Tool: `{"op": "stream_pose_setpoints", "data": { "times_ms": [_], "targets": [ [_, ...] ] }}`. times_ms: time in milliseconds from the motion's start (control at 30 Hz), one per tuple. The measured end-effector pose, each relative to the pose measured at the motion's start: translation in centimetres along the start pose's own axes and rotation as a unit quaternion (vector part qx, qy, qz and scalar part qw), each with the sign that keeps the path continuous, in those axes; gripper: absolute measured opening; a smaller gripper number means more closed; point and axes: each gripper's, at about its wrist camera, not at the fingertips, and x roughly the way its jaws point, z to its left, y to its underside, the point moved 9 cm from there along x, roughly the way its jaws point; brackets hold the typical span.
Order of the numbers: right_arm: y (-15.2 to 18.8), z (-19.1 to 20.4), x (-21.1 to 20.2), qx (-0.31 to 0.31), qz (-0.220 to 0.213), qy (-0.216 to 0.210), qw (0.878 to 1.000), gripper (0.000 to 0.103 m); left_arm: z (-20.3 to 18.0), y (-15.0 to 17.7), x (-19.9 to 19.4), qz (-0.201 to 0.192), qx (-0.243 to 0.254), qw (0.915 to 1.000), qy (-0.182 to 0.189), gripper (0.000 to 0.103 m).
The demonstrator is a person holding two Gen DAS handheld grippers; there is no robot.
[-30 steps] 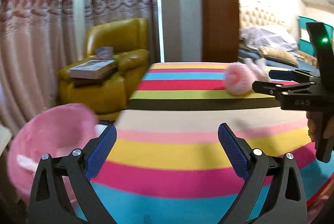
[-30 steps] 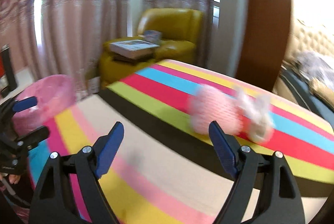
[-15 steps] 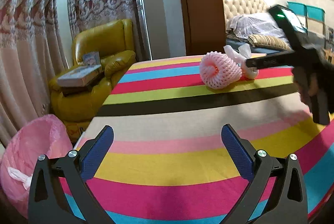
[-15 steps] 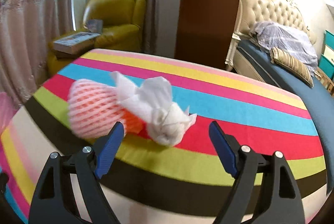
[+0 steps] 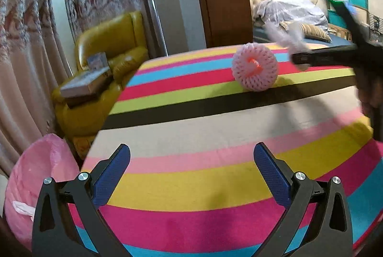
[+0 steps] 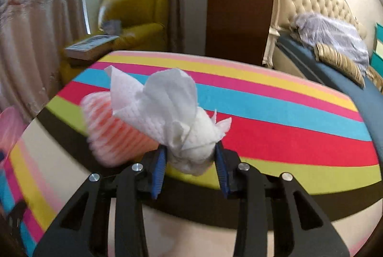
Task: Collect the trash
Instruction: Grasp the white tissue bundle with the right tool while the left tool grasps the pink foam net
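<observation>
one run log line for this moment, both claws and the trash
right claw: just closed on crumpled tissue | left claw: open, empty | foam fruit net: on striped table | pink bin bag: beside table

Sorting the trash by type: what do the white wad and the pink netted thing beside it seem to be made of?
White wad: soft paper tissue, matte; embossed dimples and crumpled folds show. Pink netted thing: probably foam fruit netting, matte; open mesh ribs show, with something orange inside.
</observation>
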Motion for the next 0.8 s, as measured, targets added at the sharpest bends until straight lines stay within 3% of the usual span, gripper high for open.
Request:
{"op": "stream_pose_setpoints", "data": {
  "times_ms": [200,400,700,800],
  "targets": [
    [3.2,-2.4,-5.1,0.009,-0.021,0.001,1.0,0.036,-3.1,-3.5,2.3,0.007,0.013,0.9993,0.033,0.097],
    [5.5,-3.9,-7.8,0.036,-0.038,0.003,0.999,0.036,-6.4,-7.7,7.2,0.021,0.0,0.9962,0.085,0.097],
    [6.5,-4.2,-8.4,0.062,-0.043,-0.003,0.997,0.036,-9.2,-10.8,13.0,0.06,0.007,0.9948,0.083,0.096],
    [6.4,-3.7,-8.5,0.057,-0.045,0.003,0.997,0.036,-9.8,-10.5,13.8,0.072,0.001,0.9928,0.095,0.058]
  ]
}}
